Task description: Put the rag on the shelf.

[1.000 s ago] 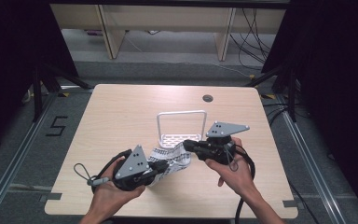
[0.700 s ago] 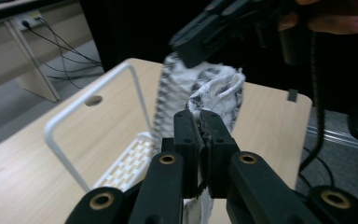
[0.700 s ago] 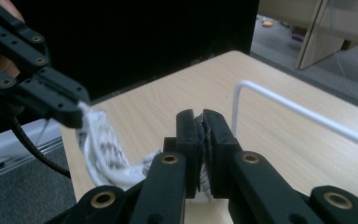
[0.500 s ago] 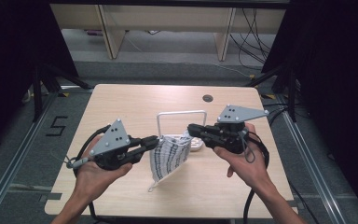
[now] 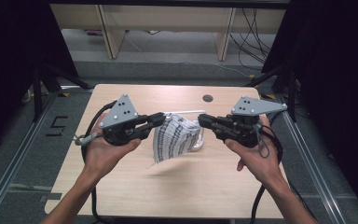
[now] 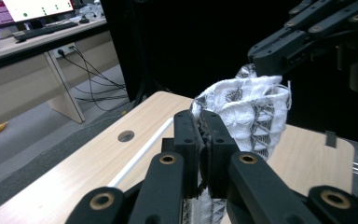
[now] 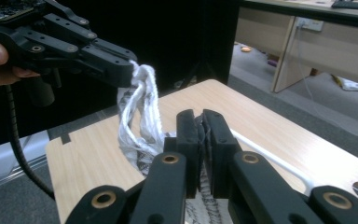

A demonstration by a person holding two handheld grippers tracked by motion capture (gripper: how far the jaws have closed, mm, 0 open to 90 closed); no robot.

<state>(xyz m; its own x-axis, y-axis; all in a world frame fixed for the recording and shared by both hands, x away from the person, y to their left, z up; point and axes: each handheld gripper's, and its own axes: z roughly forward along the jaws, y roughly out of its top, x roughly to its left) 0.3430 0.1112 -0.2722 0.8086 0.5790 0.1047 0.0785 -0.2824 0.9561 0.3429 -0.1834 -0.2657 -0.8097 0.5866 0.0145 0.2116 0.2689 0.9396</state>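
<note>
From the high view, L to R: the left hand-held gripper (image 5: 161, 119) is clamped on one top corner of the patterned white cloth (image 5: 173, 140), jaws together w/ fabric pinched between. The cloth hangs in the air above the wooden surface (image 5: 121, 186), stretched btw both tools, lower edge dangling free. Behind it a white wire rack (image 5: 196, 145) sits on the surface, partly hidden. The right hand-held gripper (image 5: 201, 121) is clamped on the cloth's other top corner, jaws pressed together on fabric. A round hole (image 5: 208, 98) sits near the surface's far edge.
</note>
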